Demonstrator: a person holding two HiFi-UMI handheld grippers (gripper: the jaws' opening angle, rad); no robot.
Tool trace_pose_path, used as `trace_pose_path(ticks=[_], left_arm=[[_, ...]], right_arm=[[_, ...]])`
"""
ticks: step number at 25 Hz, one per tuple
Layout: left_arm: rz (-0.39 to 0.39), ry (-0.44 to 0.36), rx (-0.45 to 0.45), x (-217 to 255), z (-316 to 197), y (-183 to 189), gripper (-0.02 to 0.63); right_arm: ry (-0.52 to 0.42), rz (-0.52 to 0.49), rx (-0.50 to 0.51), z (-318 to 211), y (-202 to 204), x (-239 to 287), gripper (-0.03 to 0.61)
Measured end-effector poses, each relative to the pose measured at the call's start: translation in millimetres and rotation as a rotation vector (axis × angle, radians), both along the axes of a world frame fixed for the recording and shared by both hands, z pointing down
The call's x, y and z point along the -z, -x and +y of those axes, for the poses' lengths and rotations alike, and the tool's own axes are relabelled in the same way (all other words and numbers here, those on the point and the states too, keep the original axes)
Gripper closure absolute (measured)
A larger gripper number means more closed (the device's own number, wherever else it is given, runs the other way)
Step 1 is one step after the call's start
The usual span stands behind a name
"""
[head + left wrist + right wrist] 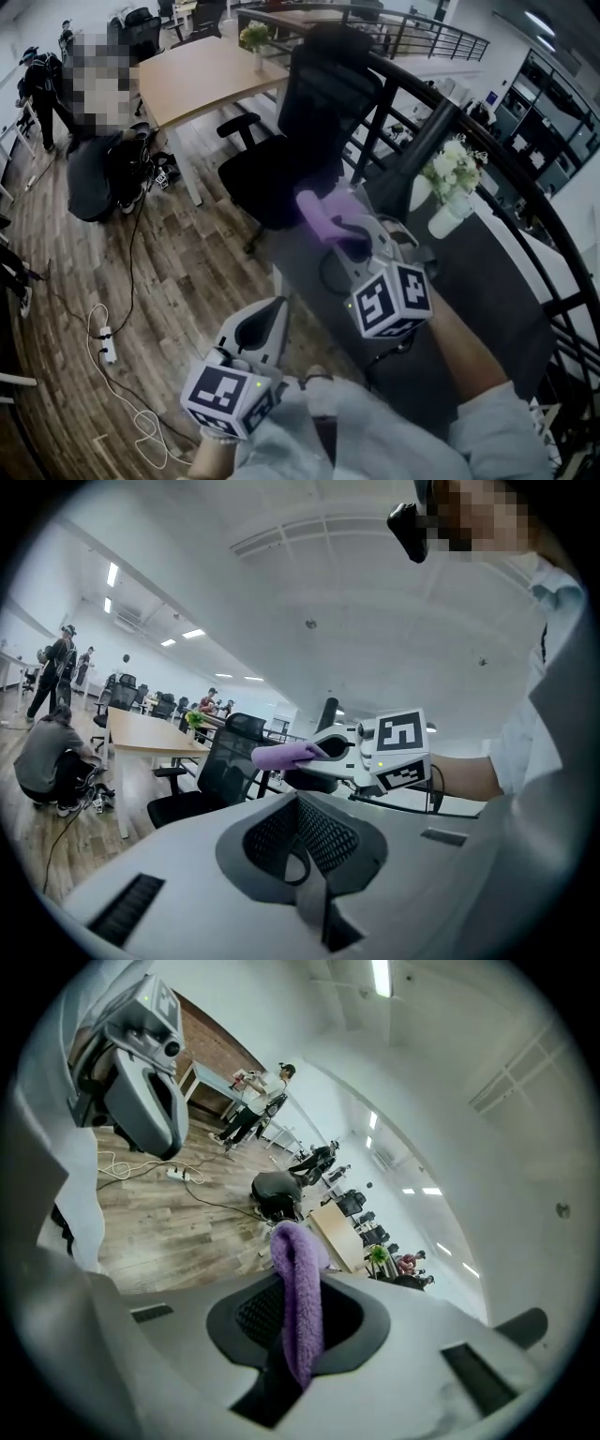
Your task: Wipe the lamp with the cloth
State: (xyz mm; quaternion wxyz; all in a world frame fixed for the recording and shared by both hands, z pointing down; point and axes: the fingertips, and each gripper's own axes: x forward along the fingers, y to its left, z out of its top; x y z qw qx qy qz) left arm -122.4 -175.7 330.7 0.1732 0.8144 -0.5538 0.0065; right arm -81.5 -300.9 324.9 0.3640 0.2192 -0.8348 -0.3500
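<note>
The purple cloth (pixel 298 1307) is clamped between the right gripper (pixel 339 227)'s jaws, one fold poking out past them. It is held over the dark desk (pixel 487 281), near the black slanted lamp stem (pixel 424 150) (a vase of white flowers (pixel 450 187) stands beside it). The left gripper (pixel 305 855) sits lower, jaws together on nothing.

Lower end of the cloth (pixel 298 1288), hidden inside the right gripper (pixel 339 228).

Bright, even light from ceiling strips (pixel 380 977) (heavy fisheye bend, dark corners), soft blur near the edges.
</note>
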Motion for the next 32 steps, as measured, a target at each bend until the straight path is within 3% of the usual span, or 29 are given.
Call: trace_pose_path(ticks=[7,11,21,32], left_arm=[[-0.006,0.000,-0.025,-6,-8,-5,0.614],[0.000,0.005,-0.041,-3,-11,-11,0.614],[-0.009,-0.001,-0.052,-1,-15,-19,0.614],[-0.020,-0.001,-0.055,-1,-23,-23,0.614]], right_arm=[[0.055,-0.029,0.036,27,-6,2,0.526],[0.050,-0.100,0.051,31,1,28,0.526],[-0.095,-0.218,-0.222,-50,-37,59,0.526],[-0.248,-0.259,-0.351,-100,-84,109,0.526]])
